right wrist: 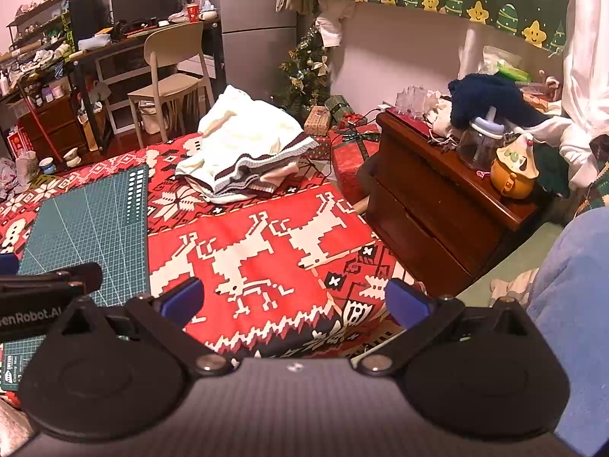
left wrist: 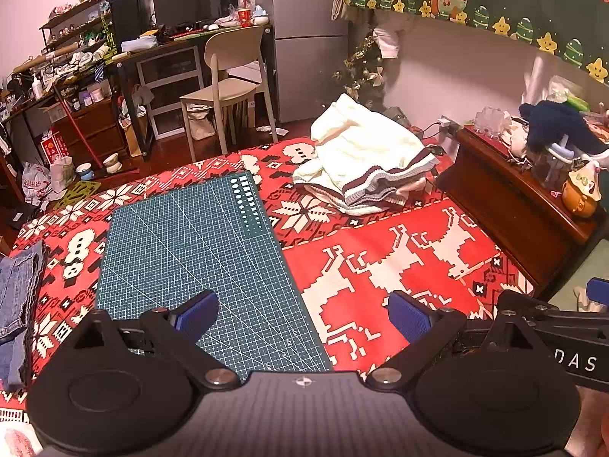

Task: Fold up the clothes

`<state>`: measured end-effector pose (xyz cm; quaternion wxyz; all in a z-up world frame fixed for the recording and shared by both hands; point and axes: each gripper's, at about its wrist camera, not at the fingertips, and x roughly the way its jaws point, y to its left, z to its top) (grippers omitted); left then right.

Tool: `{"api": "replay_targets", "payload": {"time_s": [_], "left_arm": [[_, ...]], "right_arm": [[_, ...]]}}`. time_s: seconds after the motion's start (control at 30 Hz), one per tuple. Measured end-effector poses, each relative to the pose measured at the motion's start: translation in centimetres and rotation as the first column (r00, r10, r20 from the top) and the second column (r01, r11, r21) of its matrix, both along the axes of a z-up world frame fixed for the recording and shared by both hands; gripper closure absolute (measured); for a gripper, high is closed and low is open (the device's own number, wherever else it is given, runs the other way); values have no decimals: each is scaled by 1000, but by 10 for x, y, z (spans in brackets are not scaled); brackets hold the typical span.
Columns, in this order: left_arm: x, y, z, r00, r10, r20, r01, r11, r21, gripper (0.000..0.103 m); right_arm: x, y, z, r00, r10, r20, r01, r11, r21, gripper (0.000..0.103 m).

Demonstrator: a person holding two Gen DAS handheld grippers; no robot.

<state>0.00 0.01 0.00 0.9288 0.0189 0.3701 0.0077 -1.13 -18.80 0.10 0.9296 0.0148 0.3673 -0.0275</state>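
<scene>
A crumpled cream sweater point(left wrist: 361, 160) with dark and grey striped hems lies at the far side of the red patterned bedspread point(left wrist: 399, 259). The right wrist view shows the same sweater point(right wrist: 243, 152) ahead and slightly left. My left gripper point(left wrist: 302, 318) hangs open over the near edge of a green cutting mat point(left wrist: 198, 251), with nothing between its blue pads. Over the reindeer pattern my right gripper point(right wrist: 295, 302) is open and holds nothing. A folded pair of blue jeans point(left wrist: 17, 297) rests at the bed's left edge.
A dark wooden nightstand point(right wrist: 449, 198) crowded with a jar, a yellow figure and a navy cloth stands right of the bed. Wrapped gifts point(right wrist: 350, 144) and a small Christmas tree point(right wrist: 304, 72) sit beyond the bed's corner. A beige chair point(left wrist: 228, 87) and cluttered desk are behind. A blue sleeve point(right wrist: 571, 304) fills the right edge.
</scene>
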Motion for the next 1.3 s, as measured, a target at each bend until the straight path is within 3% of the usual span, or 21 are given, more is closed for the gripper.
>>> {"api": "replay_targets", "payload": {"time_s": [1.3], "left_arm": [[-1,1,-2,1000,-2,4,2,1000,-15,7]], "right_arm": [[1,0,1,1000,1,2,-1,1000,-11,1]]}}
